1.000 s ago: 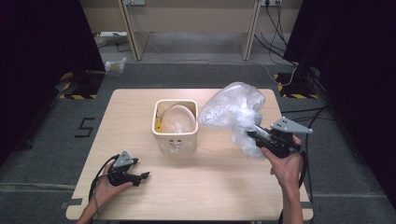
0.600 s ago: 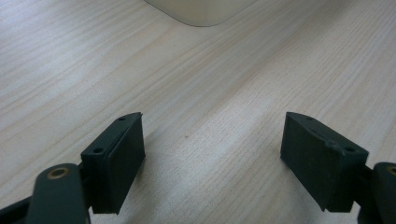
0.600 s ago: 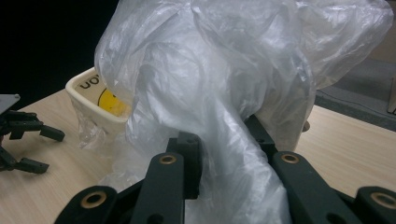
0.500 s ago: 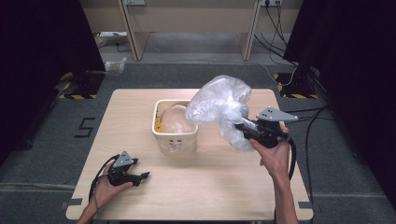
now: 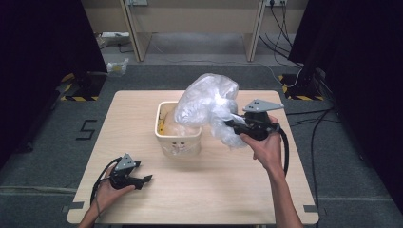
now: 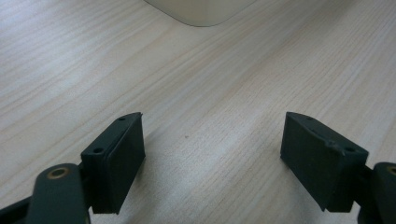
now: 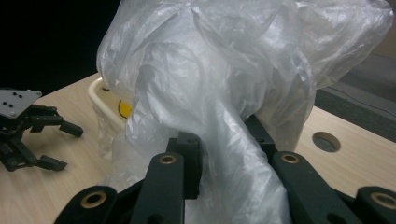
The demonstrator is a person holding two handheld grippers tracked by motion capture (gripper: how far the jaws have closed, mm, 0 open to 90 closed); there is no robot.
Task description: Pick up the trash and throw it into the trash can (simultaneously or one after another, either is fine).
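Table (image 5: 228, 190): light wood, bin and both grippers on/over it. Plastic bag (image 5: 209, 102): clear, crumpled, held above the cream bin (image 5: 178, 137), overlapping its right rim; long axis slants from bunched lower end at right gripper (image 5: 231, 124) up-left to puffed top. Right jaws narrow, clamped on bag's bunched end. Left gripper (image 5: 142, 180) rests on table near front-left, jaws wide, nothing between.
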